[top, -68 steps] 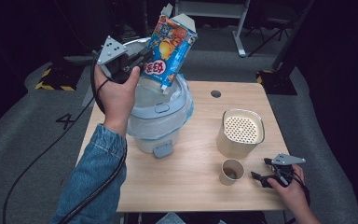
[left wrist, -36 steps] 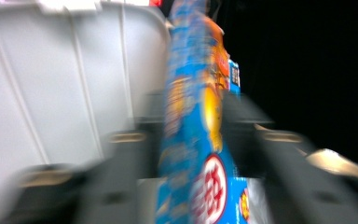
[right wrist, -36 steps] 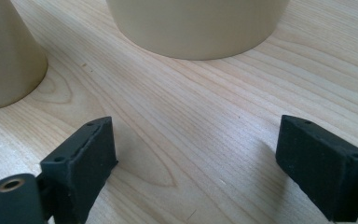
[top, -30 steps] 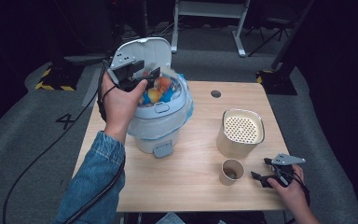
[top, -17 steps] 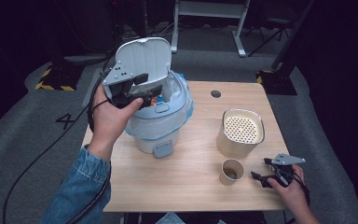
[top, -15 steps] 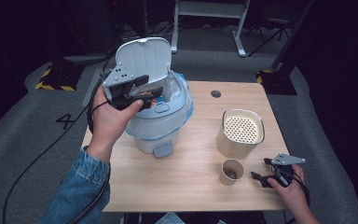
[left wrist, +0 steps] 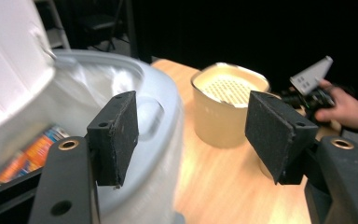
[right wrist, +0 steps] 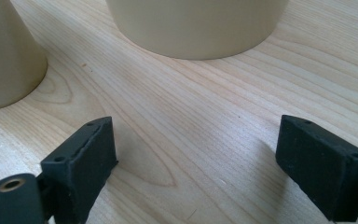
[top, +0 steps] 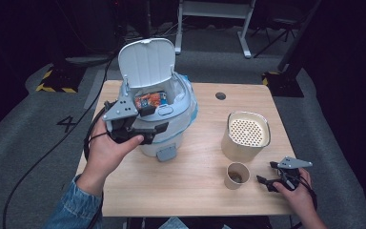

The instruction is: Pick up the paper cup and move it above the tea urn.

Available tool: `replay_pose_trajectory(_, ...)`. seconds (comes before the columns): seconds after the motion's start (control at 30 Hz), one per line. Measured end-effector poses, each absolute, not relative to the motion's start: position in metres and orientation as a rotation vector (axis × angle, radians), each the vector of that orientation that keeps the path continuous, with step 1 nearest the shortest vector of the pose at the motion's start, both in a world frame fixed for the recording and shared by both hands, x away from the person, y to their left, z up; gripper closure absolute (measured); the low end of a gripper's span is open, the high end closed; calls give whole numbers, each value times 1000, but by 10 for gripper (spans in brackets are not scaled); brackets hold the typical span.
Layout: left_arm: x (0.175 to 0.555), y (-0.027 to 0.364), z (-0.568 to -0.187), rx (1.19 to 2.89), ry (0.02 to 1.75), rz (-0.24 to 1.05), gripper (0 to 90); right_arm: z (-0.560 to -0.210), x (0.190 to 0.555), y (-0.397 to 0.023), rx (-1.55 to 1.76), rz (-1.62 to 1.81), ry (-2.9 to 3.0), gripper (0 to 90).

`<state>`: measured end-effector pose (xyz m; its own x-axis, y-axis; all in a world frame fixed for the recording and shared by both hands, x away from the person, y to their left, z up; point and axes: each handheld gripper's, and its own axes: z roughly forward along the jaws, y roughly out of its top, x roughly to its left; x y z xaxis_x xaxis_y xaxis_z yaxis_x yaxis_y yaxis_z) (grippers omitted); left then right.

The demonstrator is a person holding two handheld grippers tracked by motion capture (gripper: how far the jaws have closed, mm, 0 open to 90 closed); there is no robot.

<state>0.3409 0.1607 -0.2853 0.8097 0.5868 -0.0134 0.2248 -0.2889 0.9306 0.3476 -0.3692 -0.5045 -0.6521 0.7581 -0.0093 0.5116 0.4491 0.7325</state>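
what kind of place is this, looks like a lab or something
Probably a lab or recording studio, not a home: a lone wooden table on grey carpet, yellow-black hazard tape on the floor, dark surroundings, and a metal stand behind.

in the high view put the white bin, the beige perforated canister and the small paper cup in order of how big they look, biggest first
1. White bin, lid up, by far the largest.
2. Beige perforated canister.
3. Small paper cup, smallest, though it stands slightly nearer the camera.
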Motion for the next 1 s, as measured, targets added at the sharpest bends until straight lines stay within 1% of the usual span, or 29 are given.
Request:
replay_pose_trajectory(0.1,334,161,-297,1884,610,378,353,-504,346,-369,1079,1031,2367,148)
replay_pose_trajectory(0.2,329,162,-307,1893,606,357,354,-504,345,-369,1085,1029,2358,151)
replay_pose_trajectory(0.23,326,163,-318,1897,603,333,354,-504,344,-368,1093,1028,2351,160)
replay_pose_trajectory(0.3,324,163,-327,1907,603,322,352,-504,343,-368,1091,1033,2348,183)
replay_pose_trajectory(0.4,318,163,-343,1944,592,316,331,-504,341,-368,1088,1042,2355,199)
replay_pose_trajectory(0.5,314,165,-355,1935,586,284,320,-502,338,-368,1071,1044,2372,228)
replay_pose_trajectory(0.63,312,165,-370,1936,606,261,321,-499,334,-367,1058,1060,2372,226)
replay_pose_trajectory(0.67,313,166,-377,1979,616,262,322,-497,332,-367,1045,1069,2382,226)
replay_pose_trajectory(0.77,315,166,-382,1988,628,267,322,-496,330,-366,1040,1066,2396,227)
replay_pose_trajectory(0.87,317,168,-393,2006,650,240,326,-494,326,-363,1024,1119,2425,251)
replay_pose_trajectory(1.0,318,168,-403,2023,672,231,329,-493,322,-358,980,1145,2435,238)
